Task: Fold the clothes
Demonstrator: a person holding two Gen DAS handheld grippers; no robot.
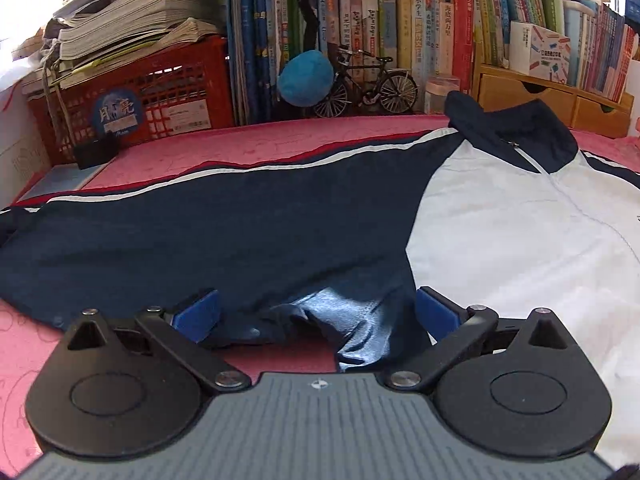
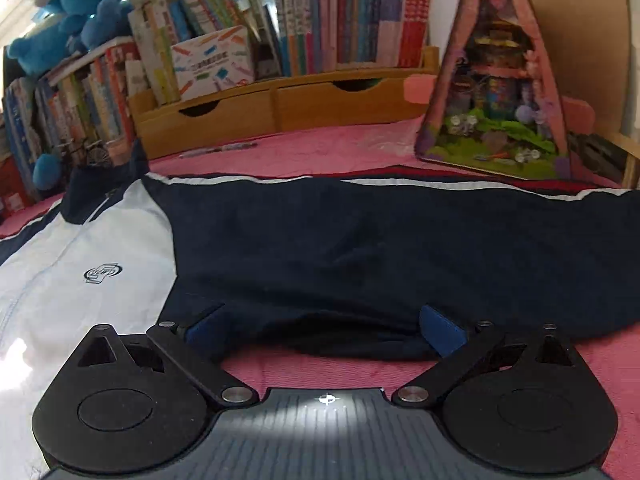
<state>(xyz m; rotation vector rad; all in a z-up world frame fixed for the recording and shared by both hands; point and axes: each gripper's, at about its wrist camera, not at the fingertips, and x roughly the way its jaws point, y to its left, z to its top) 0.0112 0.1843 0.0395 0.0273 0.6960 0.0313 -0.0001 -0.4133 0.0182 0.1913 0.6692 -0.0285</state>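
- I see the tabletop (image 1: pixel 280 140) with its pink cover, and the jacket (image 1: pixel 200 232) lies flat on it — white in the middle, dark blue sleeves out to each side.
- Behind it stand rows of books (image 1: pixel 400 32), a red crate (image 1: pixel 180 92) and a wooden drawer box (image 2: pixel 280 108).
- My left tongs (image 1: pixel 318 312) are spread wide, and the bunched underarm of the left sleeve sits between the blue pads, not pinched.
- My right tongs (image 2: pixel 324 330) are spread wide too, at the lower edge of the right sleeve (image 2: pixel 400 248).
- A small toy bike (image 1: pixel 368 84) stands by the books, beside a blue ball (image 1: pixel 306 78).
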